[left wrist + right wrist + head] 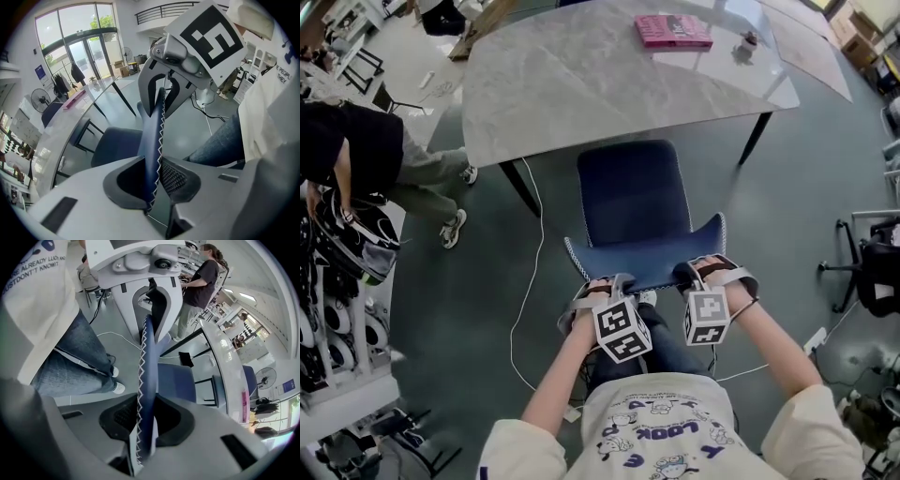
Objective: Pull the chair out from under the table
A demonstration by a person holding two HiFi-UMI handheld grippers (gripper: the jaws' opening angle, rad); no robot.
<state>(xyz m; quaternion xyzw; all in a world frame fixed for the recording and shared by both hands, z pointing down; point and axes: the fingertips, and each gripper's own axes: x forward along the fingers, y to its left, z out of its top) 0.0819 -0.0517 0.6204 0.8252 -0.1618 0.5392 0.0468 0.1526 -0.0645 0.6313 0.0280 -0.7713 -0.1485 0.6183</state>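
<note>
A dark blue chair (637, 202) with white zigzag stitching stands in front of the grey marble-look table (581, 84), its seat mostly out from under the table's near edge. My left gripper (614, 283) is shut on the top edge of the chair back (154, 136) at its left end. My right gripper (698, 274) is shut on the same top edge (146, 380) at its right end. Each gripper view shows the padded edge pinched between the pads.
A pink book (673, 30) and a small dark object (747, 41) lie on the table's far side. A white cable (530, 272) runs across the floor left of the chair. A person (366, 164) stands at the left beside racks. An office chair (872, 272) is at the right.
</note>
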